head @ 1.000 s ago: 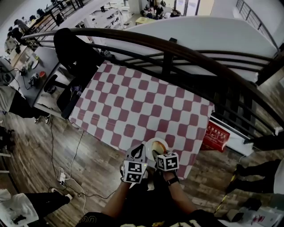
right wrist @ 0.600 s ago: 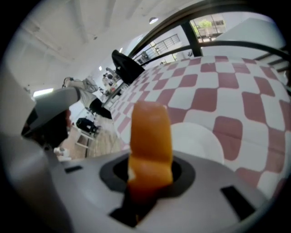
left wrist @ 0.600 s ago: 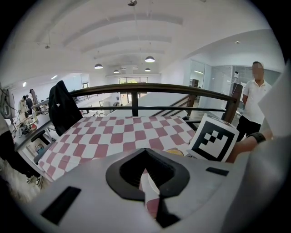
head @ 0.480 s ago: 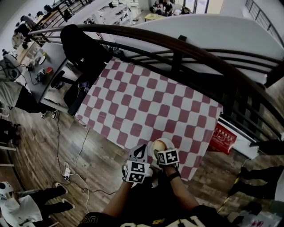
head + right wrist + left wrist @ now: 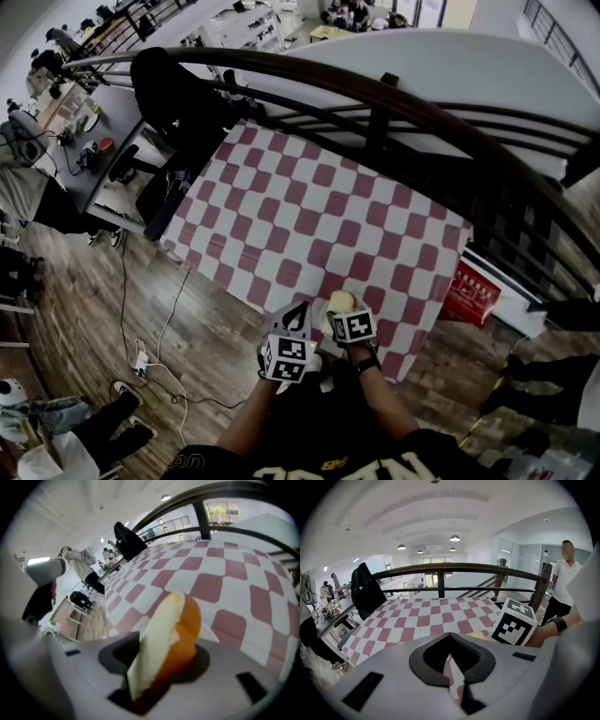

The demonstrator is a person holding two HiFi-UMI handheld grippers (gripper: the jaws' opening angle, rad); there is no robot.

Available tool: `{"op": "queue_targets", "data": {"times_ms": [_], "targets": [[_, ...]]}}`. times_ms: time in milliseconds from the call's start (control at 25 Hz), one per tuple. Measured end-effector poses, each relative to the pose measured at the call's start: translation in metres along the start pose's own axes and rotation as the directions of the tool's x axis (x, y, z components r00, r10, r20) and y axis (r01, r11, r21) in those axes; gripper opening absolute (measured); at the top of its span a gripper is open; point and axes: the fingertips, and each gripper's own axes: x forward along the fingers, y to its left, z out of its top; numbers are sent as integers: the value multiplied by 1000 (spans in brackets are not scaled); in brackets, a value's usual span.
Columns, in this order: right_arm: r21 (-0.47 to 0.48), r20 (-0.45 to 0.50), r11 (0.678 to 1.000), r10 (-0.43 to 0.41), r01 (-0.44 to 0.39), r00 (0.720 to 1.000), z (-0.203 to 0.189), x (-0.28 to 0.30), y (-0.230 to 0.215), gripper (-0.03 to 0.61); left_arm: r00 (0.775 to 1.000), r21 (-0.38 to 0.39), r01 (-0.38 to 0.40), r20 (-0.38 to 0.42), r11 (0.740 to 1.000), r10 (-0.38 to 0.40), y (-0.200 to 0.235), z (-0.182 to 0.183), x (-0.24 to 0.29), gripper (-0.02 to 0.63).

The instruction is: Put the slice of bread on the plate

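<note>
The right tongs (image 5: pixel 168 640): the jaws are opening, with their tips touching the two faces of the slice of bread (image 5: pixel 161 620), which stands on edge between them. The slice's long axis runs along the jaws and out past their tips, tilted down toward the worktop (image 5: pixel 234 588). The broad face is pale cream. The opposite side shows an orange-brown crust, rounded at the far end.

Directly under that far end, a white curve of the plate (image 5: pixel 212 633) shows against the red-and-white checks. Whether the bread touches it cannot be told. The plate thus lies just below and ahead of the right tongs, so the coming move appears to be a plain release, with the slice likely tipping flat.

The left tongs (image 5: pixel 449 637): tips together, nothing between them, held just beside the right tongs. The right hand is the nearer to the plate.
</note>
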Motion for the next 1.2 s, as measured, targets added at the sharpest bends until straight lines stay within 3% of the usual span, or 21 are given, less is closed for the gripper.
{"op": "queue_targets", "data": {"times_ms": [280,400,520,720,1000,1200], "targets": [[-45,-21,995,-91,90,996,-4,-5,-15,312,1000,25,16,20,1000,-16,-6,7,8,17],[-35,-97,995,-98,95,990,-21,-11,-14,337,999,32,27,17,999,-28,-10,9,10,17],[-42,-101,994,-104,100,989,-23,-15,-17,366,999,45,32,24,998,-34,-14,13,12,17],[-89,-25,971,-225,222,974,-8,-34,-47,397,997,58,62,39,996,-65,-25,23,16,17],[-27,127,971,-233,239,964,22,-69,-53,400,991,78,81,96,994,-88,-33,42,20,17],[-54,309,963,-236,265,921,72,-112,-42,399,988,61,73,134,996,-80,-28,69,13,17]]}}
